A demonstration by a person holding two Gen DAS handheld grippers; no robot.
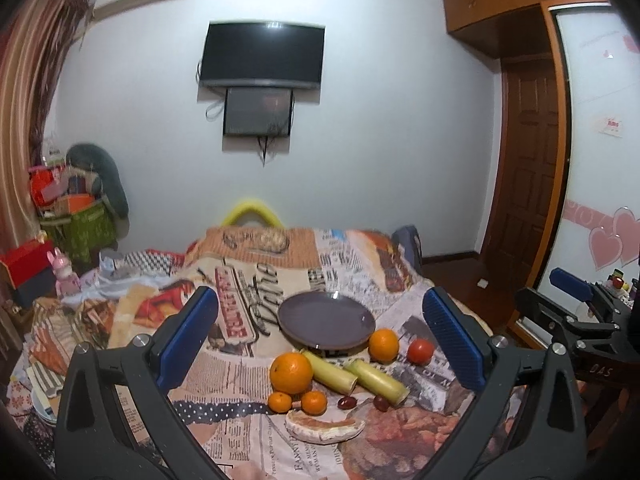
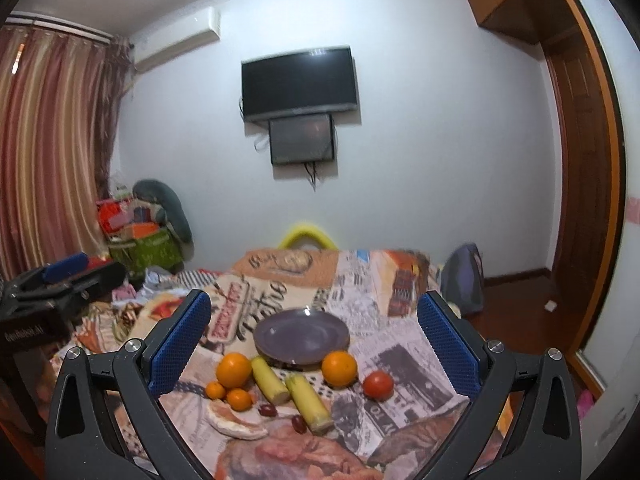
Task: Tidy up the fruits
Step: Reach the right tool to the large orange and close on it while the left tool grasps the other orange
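An empty grey-purple plate (image 1: 326,318) (image 2: 301,336) rests on a table under a newspaper-print cloth (image 1: 240,364). In front of it lie two large oranges (image 1: 291,372) (image 1: 383,344), two small mandarins (image 1: 280,401) (image 1: 314,402), a red tomato (image 1: 420,351) (image 2: 377,385), two pale green cane pieces (image 1: 330,372) (image 1: 376,380), dark red dates (image 1: 347,402) and a pomelo wedge (image 1: 324,428) (image 2: 234,420). My left gripper (image 1: 320,340) stands open, well short of the fruit. My right gripper (image 2: 316,344) is open too, also short of it. Neither holds anything.
The right gripper's body (image 1: 580,312) shows at the right edge of the left wrist view, the left one (image 2: 52,284) at the left of the right wrist view. A yellow chair back (image 1: 252,212) stands behind the table. Boxes and bags (image 1: 76,208) pile up at the left wall.
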